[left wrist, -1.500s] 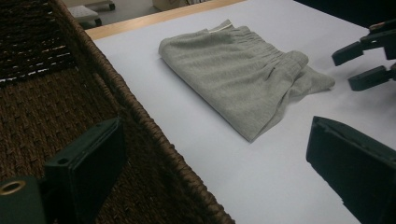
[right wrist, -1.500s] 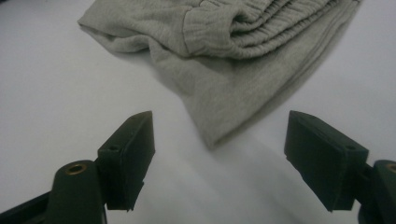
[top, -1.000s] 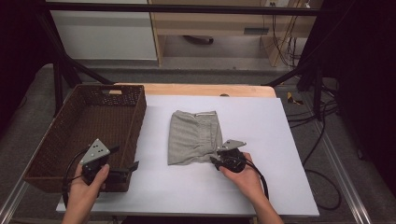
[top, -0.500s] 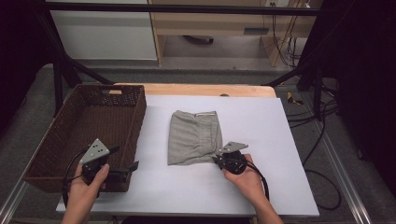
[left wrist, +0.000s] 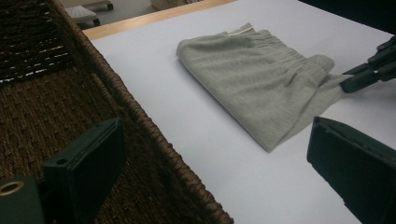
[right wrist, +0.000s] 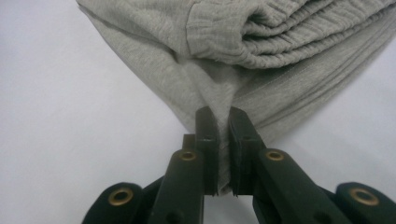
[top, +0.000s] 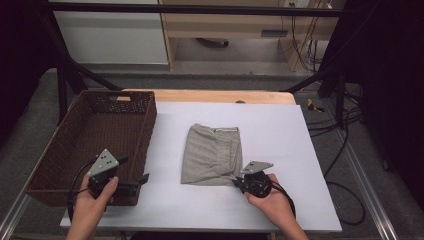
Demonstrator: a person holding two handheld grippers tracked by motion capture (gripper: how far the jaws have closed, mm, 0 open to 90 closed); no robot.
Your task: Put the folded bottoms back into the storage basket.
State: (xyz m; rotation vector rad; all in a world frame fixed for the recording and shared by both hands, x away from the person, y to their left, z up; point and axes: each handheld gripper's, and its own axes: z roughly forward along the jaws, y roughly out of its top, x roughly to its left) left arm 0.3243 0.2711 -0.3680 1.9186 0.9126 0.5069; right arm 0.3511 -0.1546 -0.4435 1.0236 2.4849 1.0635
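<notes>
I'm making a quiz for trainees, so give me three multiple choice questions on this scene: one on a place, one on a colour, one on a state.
1. Where is the basket?
A. left of the cloth
B. right of the cloth
C. on the cloth

2. What colour is the cloth?
A. red
B. grey
C. blue

3. What is the right gripper doing?
A. hanging open
B. pinching the cloth
C. holding the basket

Answers: 1 A, the high view shows the basket at the table's left. 2 B, every view shows grey fabric. 3 B, fabric sits between its closed jaws.
</notes>
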